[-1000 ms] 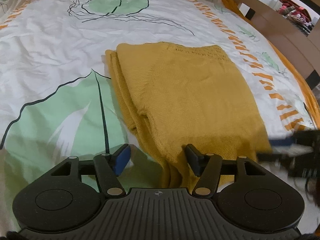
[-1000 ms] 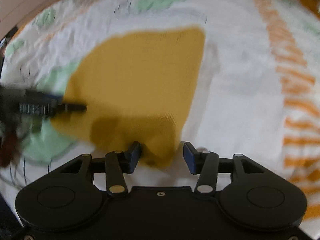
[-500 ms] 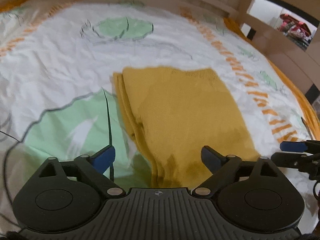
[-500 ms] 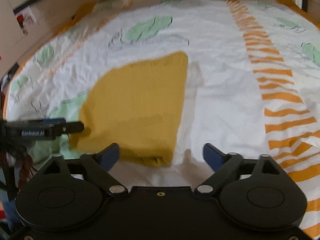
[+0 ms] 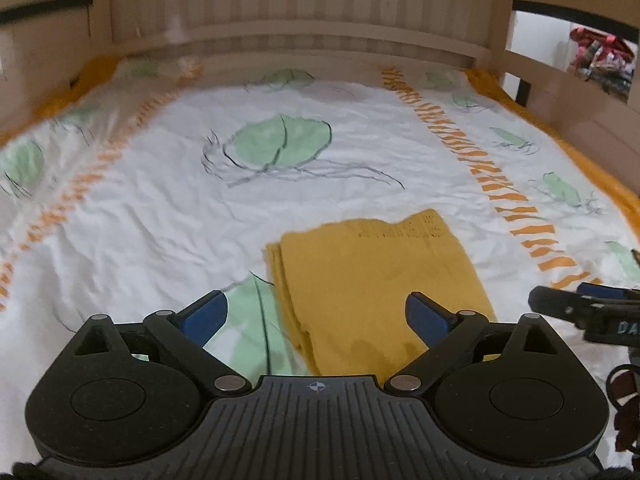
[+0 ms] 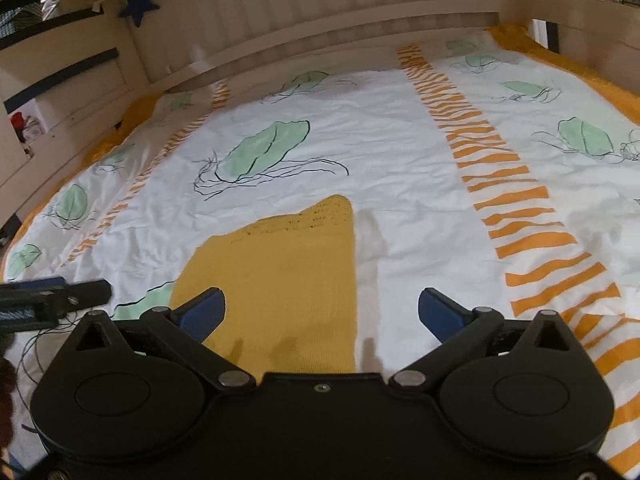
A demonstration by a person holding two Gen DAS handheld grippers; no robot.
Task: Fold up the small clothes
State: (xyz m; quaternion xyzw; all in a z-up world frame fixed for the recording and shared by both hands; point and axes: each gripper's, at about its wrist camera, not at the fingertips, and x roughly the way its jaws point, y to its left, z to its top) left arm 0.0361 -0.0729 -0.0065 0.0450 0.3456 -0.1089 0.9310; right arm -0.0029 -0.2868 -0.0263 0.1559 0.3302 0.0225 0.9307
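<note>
A mustard-yellow knit garment [image 5: 380,264] lies folded flat on the bed, its layered fold edges along the left side; the right wrist view shows it too [image 6: 280,264]. My left gripper [image 5: 316,304] hovers open above the garment's near left part, with no cloth pinched. My right gripper [image 6: 320,298] hangs over the garment's near right edge, its jaws opening and nothing between them. Each gripper's tip shows in the other's view: the right one [image 5: 560,304] and the left one [image 6: 80,290].
The bed sheet [image 5: 160,200] is white with green leaf prints and orange striped bands. A slatted wooden headboard [image 5: 300,12] closes the far end, and wooden rails [image 5: 560,80] run along the sides. A blue star [image 6: 138,4] hangs at the far left corner.
Both grippers opened wide, let go of the garment's near edge and rose away from it. The views tilted up, so the headboard now shows. The garment stays flat.
</note>
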